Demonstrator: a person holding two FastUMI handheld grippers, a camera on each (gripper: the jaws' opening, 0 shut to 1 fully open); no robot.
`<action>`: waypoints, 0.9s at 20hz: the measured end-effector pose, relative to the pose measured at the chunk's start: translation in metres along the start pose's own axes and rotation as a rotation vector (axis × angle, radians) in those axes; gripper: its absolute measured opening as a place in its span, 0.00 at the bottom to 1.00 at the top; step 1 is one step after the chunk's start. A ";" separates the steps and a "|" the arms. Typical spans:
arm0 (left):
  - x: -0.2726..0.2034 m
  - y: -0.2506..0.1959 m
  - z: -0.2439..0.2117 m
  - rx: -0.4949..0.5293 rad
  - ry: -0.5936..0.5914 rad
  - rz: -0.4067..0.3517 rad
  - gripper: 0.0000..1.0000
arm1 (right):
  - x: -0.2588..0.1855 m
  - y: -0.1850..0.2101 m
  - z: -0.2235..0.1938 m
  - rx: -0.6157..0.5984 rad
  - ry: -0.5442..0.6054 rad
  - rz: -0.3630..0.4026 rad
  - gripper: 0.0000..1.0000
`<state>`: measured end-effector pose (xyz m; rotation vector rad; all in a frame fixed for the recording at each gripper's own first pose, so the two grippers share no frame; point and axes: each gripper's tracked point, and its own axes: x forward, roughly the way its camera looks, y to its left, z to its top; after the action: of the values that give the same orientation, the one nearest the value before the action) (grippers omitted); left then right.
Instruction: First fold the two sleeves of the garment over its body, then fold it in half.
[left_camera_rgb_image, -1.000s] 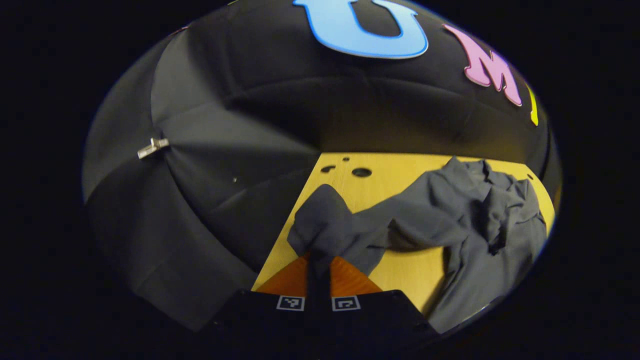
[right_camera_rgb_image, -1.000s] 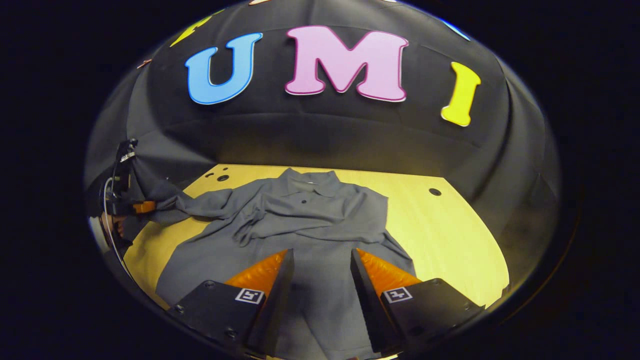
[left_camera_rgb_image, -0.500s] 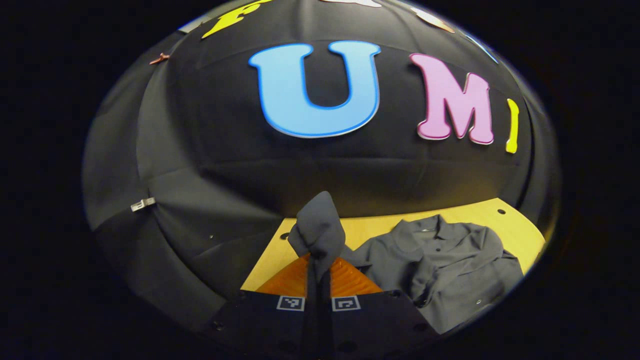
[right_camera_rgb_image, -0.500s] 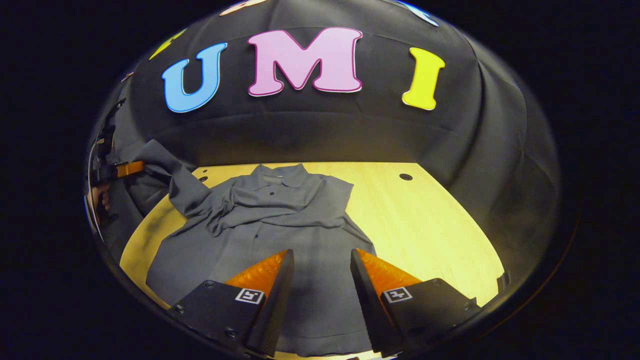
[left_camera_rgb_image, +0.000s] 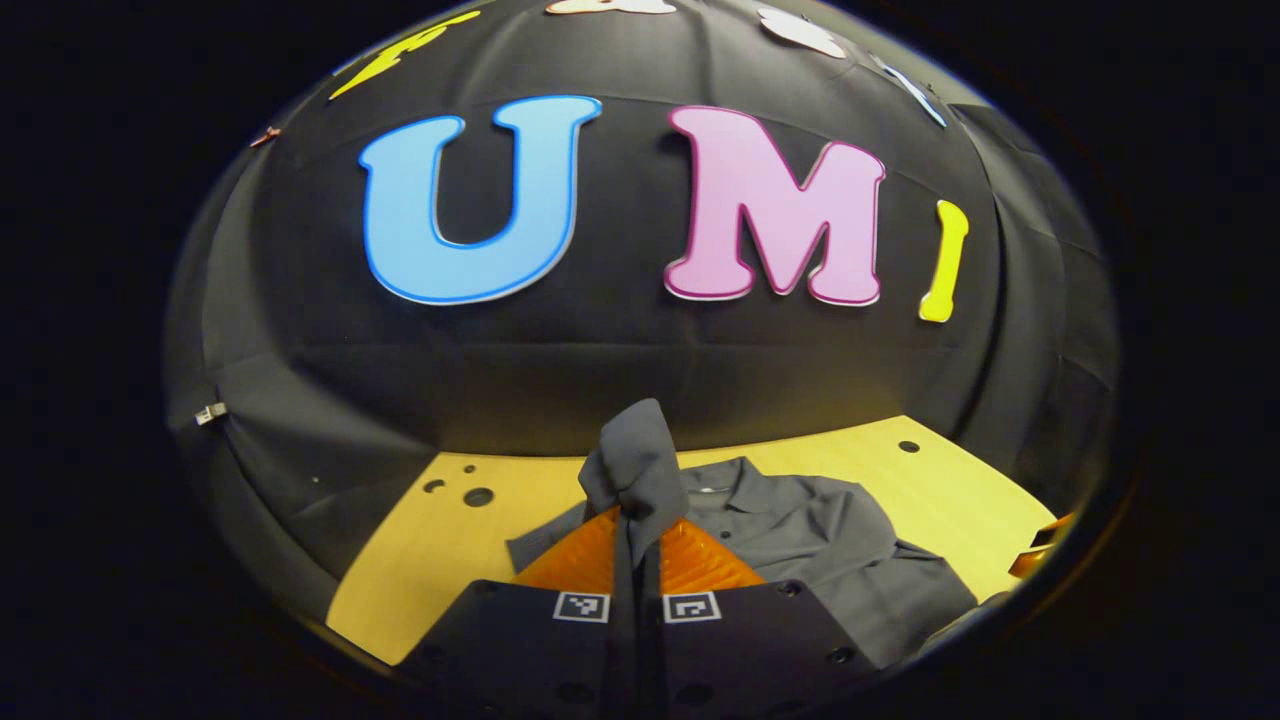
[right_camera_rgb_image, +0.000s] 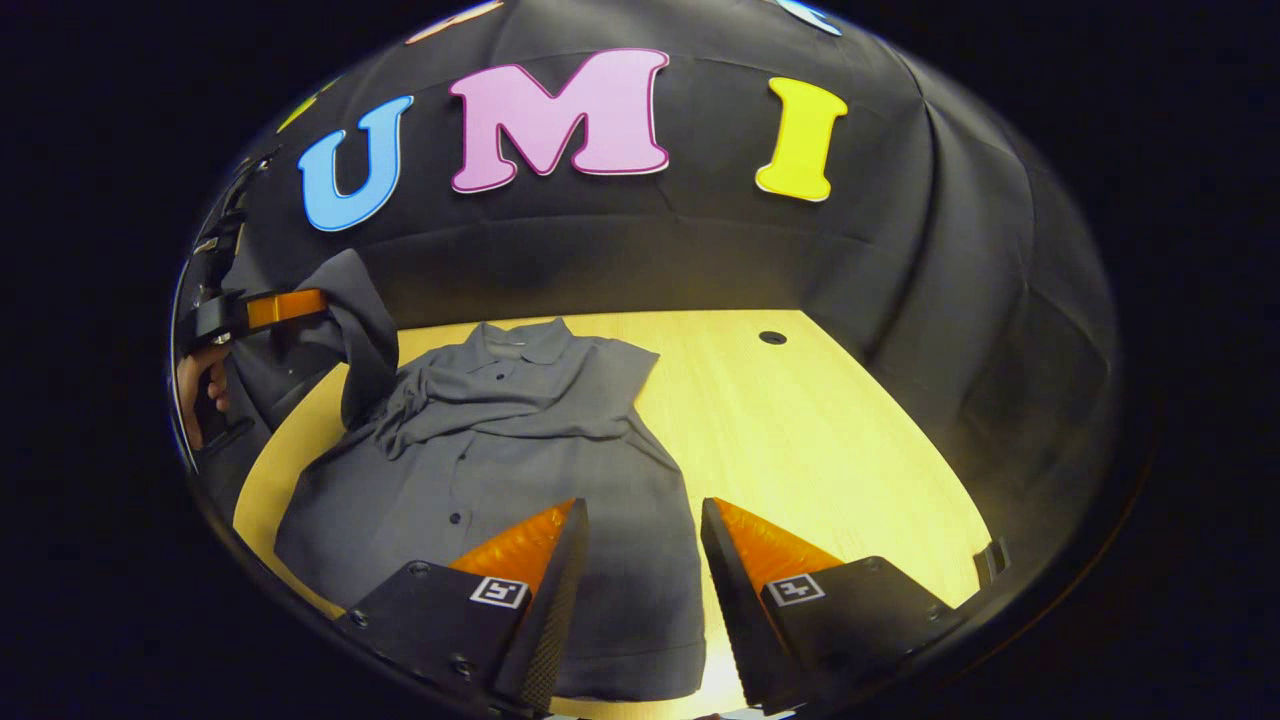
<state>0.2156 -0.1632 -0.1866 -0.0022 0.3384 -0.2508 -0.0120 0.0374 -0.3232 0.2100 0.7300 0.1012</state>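
We see a yellow wooden table (right_camera_rgb_image: 820, 420) running back to the booth's black cloth wall, with round holes near its far corners (right_camera_rgb_image: 771, 337). A grey collared garment (right_camera_rgb_image: 520, 440) lies on the table's left half in the right gripper view, collar (right_camera_rgb_image: 520, 345) toward the wall, its hem near the front edge, and a line of small buttons (right_camera_rgb_image: 455, 518) running down its front. One sleeve already lies folded across the chest as a rumpled band (right_camera_rgb_image: 500, 400). The other sleeve (right_camera_rgb_image: 355, 300) is lifted off the table at the garment's left side and rises to the left gripper (right_camera_rgb_image: 300, 305), which a hand (right_camera_rgb_image: 195, 385) holds at the edge of that view. In the left gripper view we find the same sleeve (left_camera_rgb_image: 640, 475) bunched upright between that gripper's own orange fingers (left_camera_rgb_image: 690, 560), and the left gripper (left_camera_rgb_image: 636, 535) is closed tight on it, both fingers pressing the cloth with no gap showing. Below it, the garment's collar and shoulder (left_camera_rgb_image: 800, 520) spread across the table (left_camera_rgb_image: 420, 560). An orange shape at the far right edge there may be the other gripper, though we cannot tell, as it is small and cut off. The right gripper (right_camera_rgb_image: 636, 560) hovers above the garment's lower part with its fingers (right_camera_rgb_image: 530, 545) spread well apart, holding nothing.
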 end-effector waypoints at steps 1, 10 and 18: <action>0.007 -0.016 -0.005 0.002 0.009 -0.007 0.05 | 0.000 -0.006 -0.002 0.002 0.005 0.001 0.71; 0.056 -0.117 -0.092 0.016 0.154 -0.045 0.05 | 0.014 -0.056 -0.020 0.019 0.060 0.025 0.71; 0.080 -0.151 -0.153 0.039 0.261 -0.015 0.06 | 0.027 -0.072 -0.025 0.019 0.092 0.070 0.72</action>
<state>0.2018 -0.3231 -0.3511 0.0671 0.5936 -0.2727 -0.0078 -0.0249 -0.3754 0.2501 0.8157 0.1712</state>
